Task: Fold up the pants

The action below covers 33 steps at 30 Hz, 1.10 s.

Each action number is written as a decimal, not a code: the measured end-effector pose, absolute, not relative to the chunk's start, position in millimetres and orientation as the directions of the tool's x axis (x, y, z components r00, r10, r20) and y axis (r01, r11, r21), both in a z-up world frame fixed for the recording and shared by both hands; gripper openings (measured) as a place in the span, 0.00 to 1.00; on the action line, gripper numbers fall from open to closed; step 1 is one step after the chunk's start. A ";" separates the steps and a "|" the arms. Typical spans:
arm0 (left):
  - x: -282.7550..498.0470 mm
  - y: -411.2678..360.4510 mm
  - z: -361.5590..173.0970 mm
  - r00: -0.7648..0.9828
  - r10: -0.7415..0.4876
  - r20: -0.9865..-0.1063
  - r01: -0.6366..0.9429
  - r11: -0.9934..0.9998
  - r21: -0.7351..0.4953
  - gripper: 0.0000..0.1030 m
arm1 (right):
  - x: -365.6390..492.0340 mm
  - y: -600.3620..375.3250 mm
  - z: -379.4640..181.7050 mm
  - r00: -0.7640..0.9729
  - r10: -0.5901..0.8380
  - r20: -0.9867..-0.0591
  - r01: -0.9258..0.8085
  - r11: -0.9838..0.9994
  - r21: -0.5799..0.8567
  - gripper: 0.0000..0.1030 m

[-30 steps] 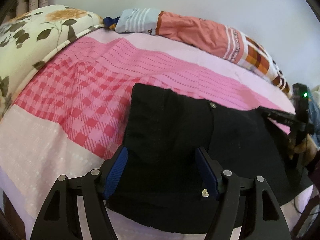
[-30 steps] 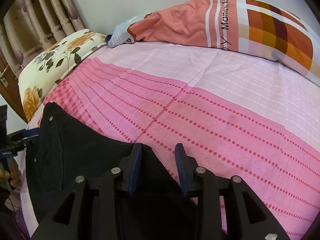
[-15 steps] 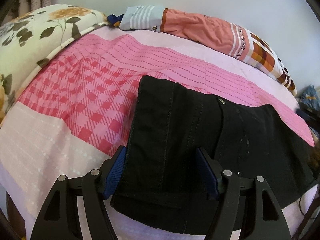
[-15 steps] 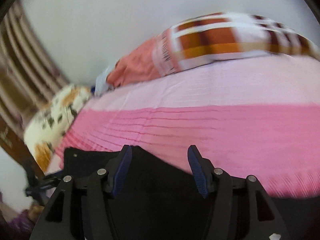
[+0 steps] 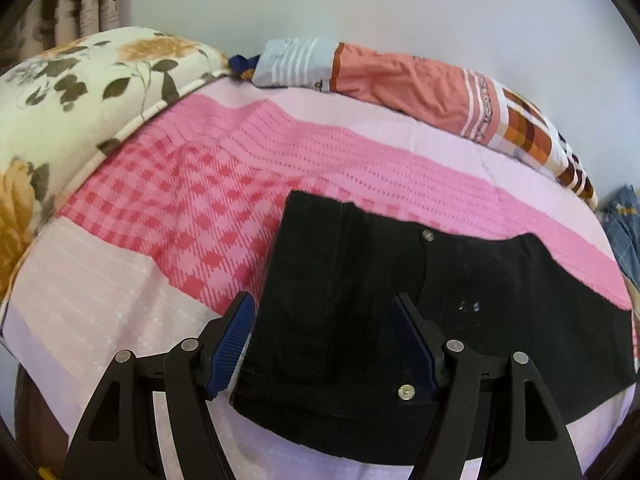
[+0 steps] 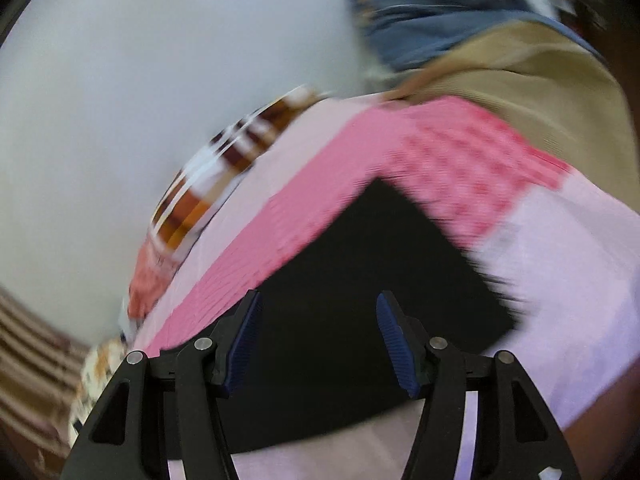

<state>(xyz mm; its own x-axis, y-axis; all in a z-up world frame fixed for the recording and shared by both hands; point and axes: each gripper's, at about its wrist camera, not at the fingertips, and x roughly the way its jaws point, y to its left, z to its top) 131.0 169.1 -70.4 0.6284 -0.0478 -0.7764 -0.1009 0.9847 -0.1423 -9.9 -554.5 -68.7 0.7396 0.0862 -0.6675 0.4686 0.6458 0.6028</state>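
Observation:
Black pants (image 5: 360, 300) lie flat on the pink bedsheet (image 5: 200, 200), waistband end toward me in the left wrist view, with metal buttons showing. My left gripper (image 5: 324, 340) is open and empty, its blue-padded fingers spread just above the waistband end. In the blurred right wrist view the pants (image 6: 380, 260) show as a black rectangle on the sheet. My right gripper (image 6: 318, 340) is open and empty above them.
A floral pillow (image 5: 60, 100) lies at the left. An orange patterned quilt (image 5: 420, 80) runs along the wall at the back. Blue and tan cloth (image 6: 520, 60) sit past the bed's far end in the right wrist view.
My right gripper opened wide, let go of the pants and swung round fast to face the other end of the bed. The pants now lie flatter. My left gripper stayed open.

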 end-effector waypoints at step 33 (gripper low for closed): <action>91.2 144.3 -57.0 0.606 -0.184 -0.773 -0.083 0.953 -0.292 0.73 | -74.1 -603.2 -149.6 0.822 0.179 -0.541 0.473 0.317 0.822 0.27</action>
<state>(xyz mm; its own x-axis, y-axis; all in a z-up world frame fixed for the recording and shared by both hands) 91.2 144.3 -57.0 0.6064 -0.1842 -0.7735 -0.0825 0.9529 -0.2917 -74.1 -603.2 -149.6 0.8219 0.1786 -0.5410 0.4726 0.3165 0.8225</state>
